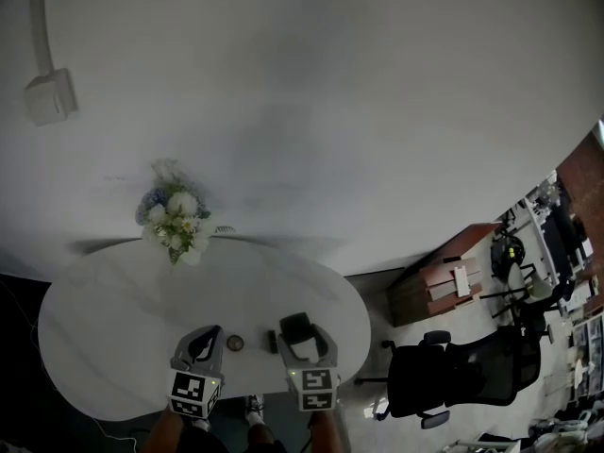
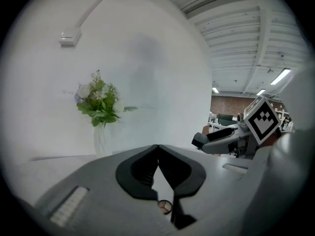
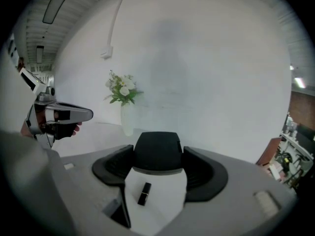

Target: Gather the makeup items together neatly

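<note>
At the near edge of the white oval worktop point(image 1: 113, 328), I held both grippers over a small cluster of makeup. My right gripper point(image 1: 302, 331) had its fingers set wide, pinching a black case point(image 3: 157, 151) that filled the gap between them and appeared to be off the surface. My left gripper point(image 2: 157, 149) carried nothing, its fingers pressed together at the tips. Between the two grippers lay a small round compact point(image 1: 235, 343) and, just to its right, a dark lipstick point(image 3: 143, 193). The two were near each other but apart and not lined up. A vase of flowers point(image 1: 175, 220) stood at the far edge, well away from the work. By my reckoning the gathering was well along but unfinished: two pieces were already close together on the worktop, while the case was not yet set down. What remained, as I judged it, was to lower the case beside the lipstick and square the three into a tidy group. I could make out no other makeup elsewhere on the worktop, though anything small would have been hard to spot.
</note>
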Tool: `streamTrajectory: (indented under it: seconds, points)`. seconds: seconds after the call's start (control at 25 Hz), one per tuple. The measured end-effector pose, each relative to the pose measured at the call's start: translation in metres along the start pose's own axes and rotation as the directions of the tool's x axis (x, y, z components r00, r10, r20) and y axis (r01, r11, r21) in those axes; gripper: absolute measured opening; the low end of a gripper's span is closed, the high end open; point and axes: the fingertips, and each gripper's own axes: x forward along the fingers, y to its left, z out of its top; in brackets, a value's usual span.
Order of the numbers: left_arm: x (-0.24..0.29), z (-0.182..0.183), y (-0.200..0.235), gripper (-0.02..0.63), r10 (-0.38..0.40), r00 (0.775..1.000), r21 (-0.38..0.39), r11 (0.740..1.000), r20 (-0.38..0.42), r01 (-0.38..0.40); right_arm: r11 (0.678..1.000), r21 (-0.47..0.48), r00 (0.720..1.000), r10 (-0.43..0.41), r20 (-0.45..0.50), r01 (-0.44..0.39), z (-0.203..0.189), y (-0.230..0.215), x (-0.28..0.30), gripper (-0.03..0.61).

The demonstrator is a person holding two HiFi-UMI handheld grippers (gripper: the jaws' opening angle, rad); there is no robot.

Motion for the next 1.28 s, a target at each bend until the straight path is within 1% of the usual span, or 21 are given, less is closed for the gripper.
streamTrajectory:
  seconds: [0.2,0.56,0.96,1.28]
  points:
    - [0.024,-0.013,-0.027,0.011,-0.032,0.999,0.006,0.999,-0.034,0.032,0.999,0.029,0.999,-0.034,-0.039,0.035,-0.03,-0.032,0.0,0.321]
    - [0.058,-0.054,-0.052,0.011,-0.061,0.991,0.009,0.998,-0.115,0.062,0.995,0.086,0.991,-0.04,-0.129,0.052,-0.096,-0.055,0.023,0.321]
    - [0.078,-0.103,-0.054,0.011,-0.059,0.978,-0.003,0.998,-0.199,0.06,0.989,0.136,0.975,-0.03,-0.219,0.061,-0.16,-0.065,0.058,0.321]
    - [0.085,-0.121,-0.062,0.011,-0.069,0.969,-0.005,0.998,-0.237,0.069,0.987,0.145,0.968,-0.028,-0.249,0.066,-0.184,-0.065,0.068,0.321]
